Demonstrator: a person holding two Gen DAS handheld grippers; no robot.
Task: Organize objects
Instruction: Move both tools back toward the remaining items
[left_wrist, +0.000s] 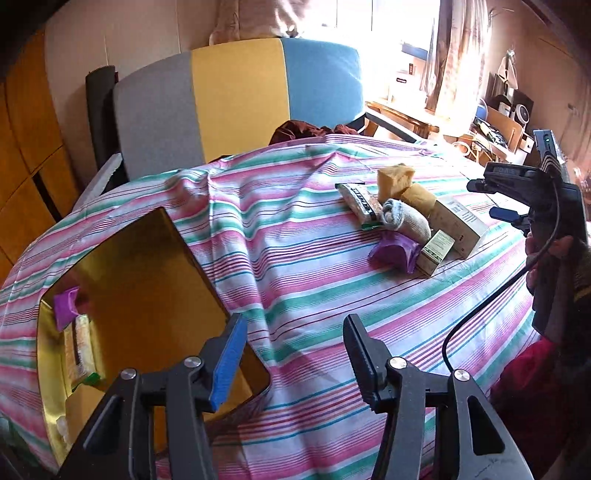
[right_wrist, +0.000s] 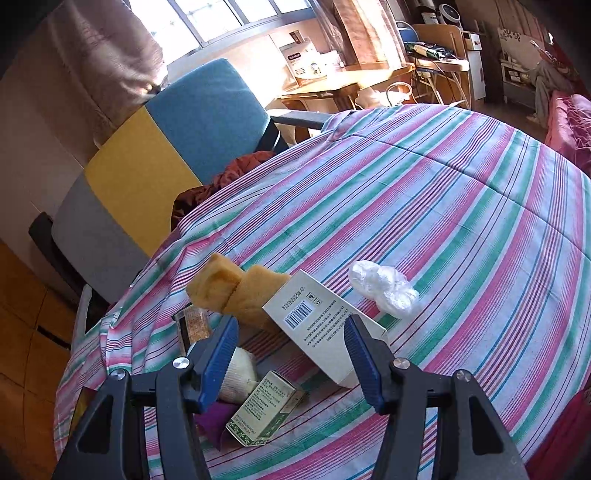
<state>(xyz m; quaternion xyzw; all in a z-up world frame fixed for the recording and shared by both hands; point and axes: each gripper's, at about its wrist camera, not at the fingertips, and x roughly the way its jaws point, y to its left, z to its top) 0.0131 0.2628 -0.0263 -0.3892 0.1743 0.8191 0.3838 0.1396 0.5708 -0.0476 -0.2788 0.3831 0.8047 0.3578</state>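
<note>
Left hand-held gripper (left_wrist: 295, 354): jaws apart, nothing between them, hovering over the striped cloth (left_wrist: 295, 266) covering the bench, just right of the gold tray (left_wrist: 147, 295). One finger carries a blue pad (left_wrist: 229, 363).

Right hand-held gripper (right_wrist: 290, 354): jaws apart, nothing gripped, poised above the object pile. The beige barcode carton (right_wrist: 317, 328) sits between the fingers in the right wrist view; no pad contact visible.

Gold tray, at the left of the bench, already holds a purple packet (left_wrist: 65, 304) and a green-edged snack pack (left_wrist: 82, 345) along its left wall.

Pile on the cloth, well apart from the tray, items touching or overlapping:
- yellow sponge-like pieces (right_wrist: 236, 291) at the far side
- snack bar packet (left_wrist: 360, 203) to their left
- rolled sock (left_wrist: 404, 219) in the middle
- purple packet on the cloth (left_wrist: 393, 253) at the near-left edge
- small green-print box (right_wrist: 266, 413) beside it, lying tilted
- beige barcode carton on the right, tilted

Crumpled clear plastic (right_wrist: 384, 288) lies alone on the cloth, right of the carton, not touching.

Colour-block chair (left_wrist: 236, 99) stands behind the bench.
</note>
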